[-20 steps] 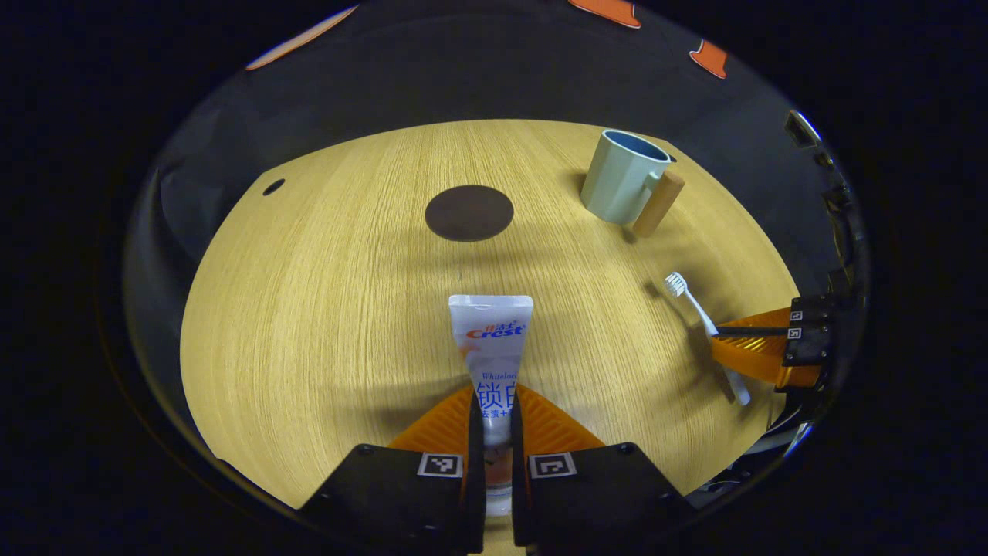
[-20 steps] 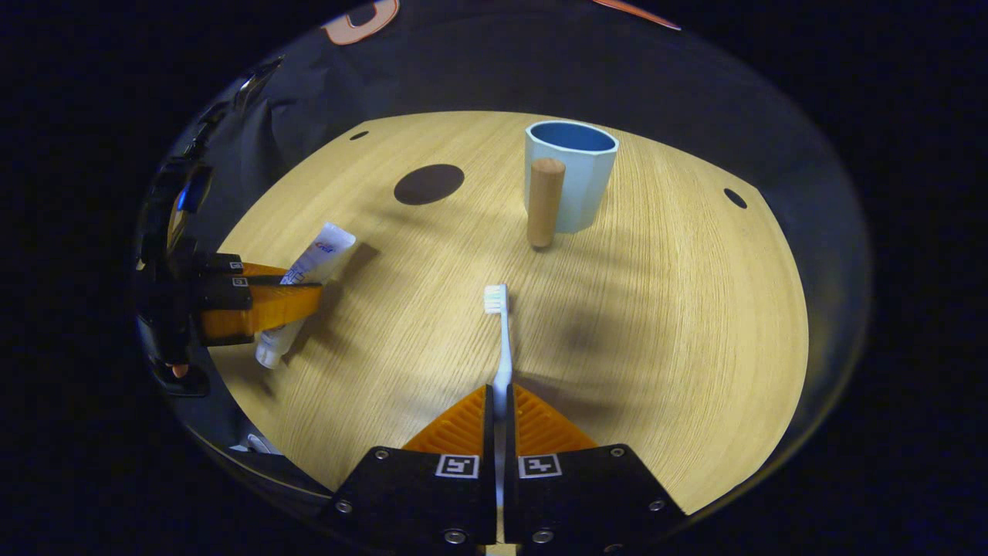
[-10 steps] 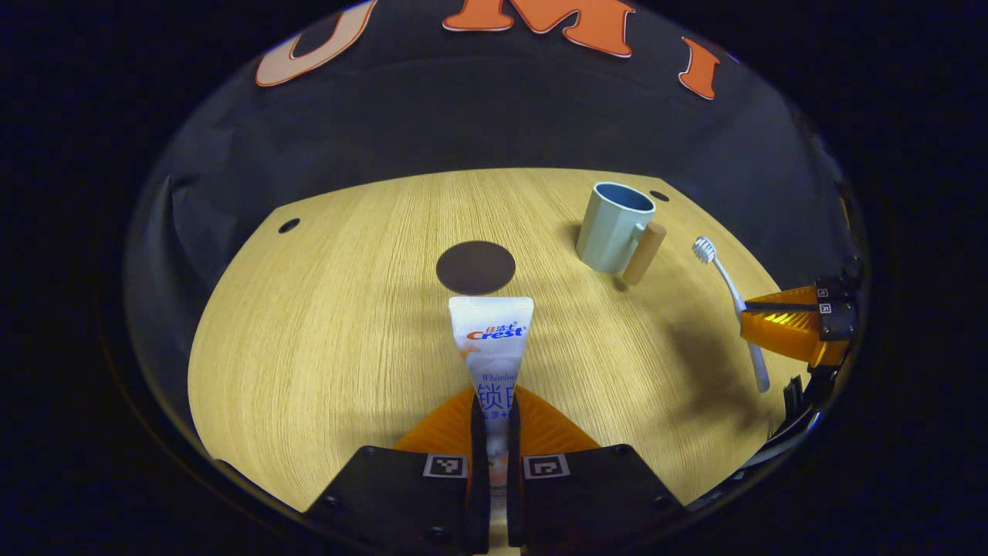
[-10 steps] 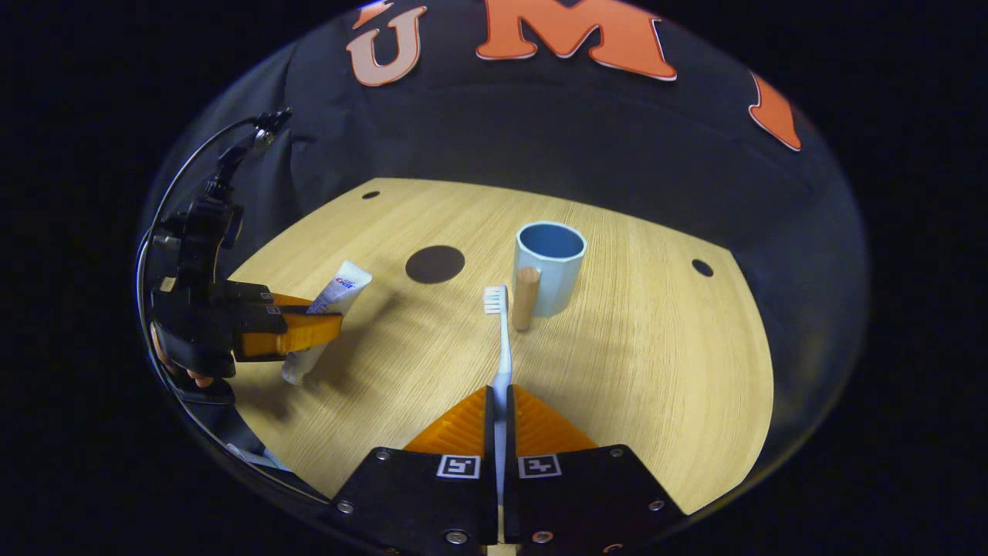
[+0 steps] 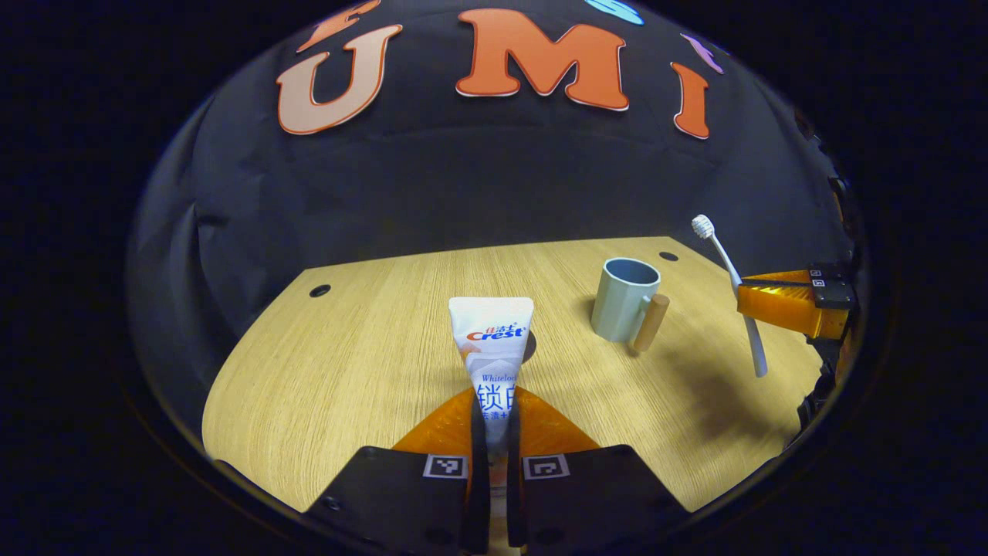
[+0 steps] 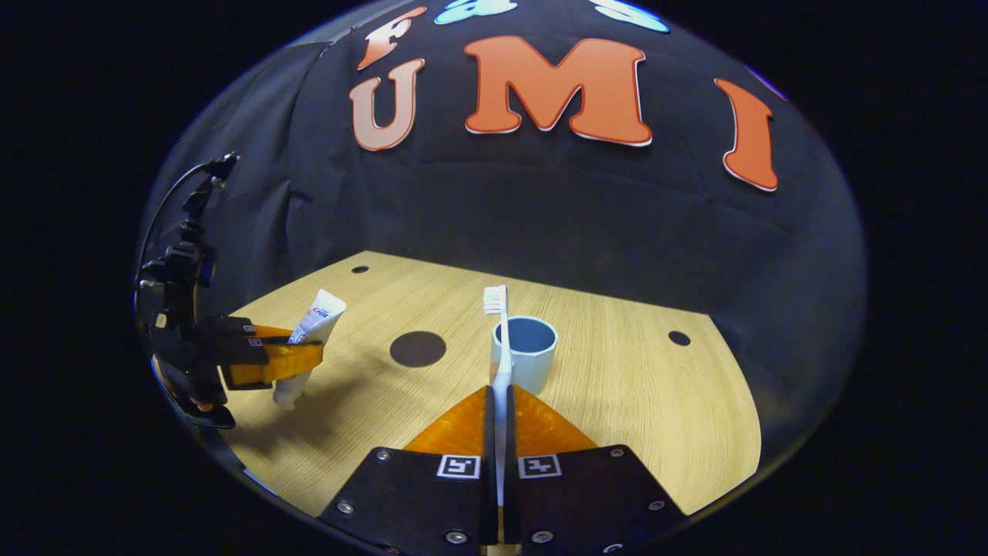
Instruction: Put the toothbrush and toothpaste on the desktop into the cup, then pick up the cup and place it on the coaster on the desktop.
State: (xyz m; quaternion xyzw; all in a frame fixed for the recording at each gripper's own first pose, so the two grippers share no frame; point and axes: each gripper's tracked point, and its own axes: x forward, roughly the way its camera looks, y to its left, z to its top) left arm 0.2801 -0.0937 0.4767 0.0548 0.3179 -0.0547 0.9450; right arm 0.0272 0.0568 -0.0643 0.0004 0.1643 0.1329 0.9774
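My right gripper (image 6: 498, 421) clamps the toothbrush (image 6: 500, 340), its long axis pointing at 12 o'clock straight toward the cup (image 6: 529, 351) standing on the surface (image 6: 656, 401). My left gripper (image 5: 494, 432) grips the toothpaste (image 5: 492, 340); its cup lies at 1 o'clock, so the right is better aligned.

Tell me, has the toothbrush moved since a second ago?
Yes. The toothbrush has risen off the desktop and now sits higher than the cup, clamped in the right hand-held gripper.

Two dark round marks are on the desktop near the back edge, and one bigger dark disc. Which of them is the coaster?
The coaster is the large dark disc left of the cup; the small holes sit by the desktop's edges.
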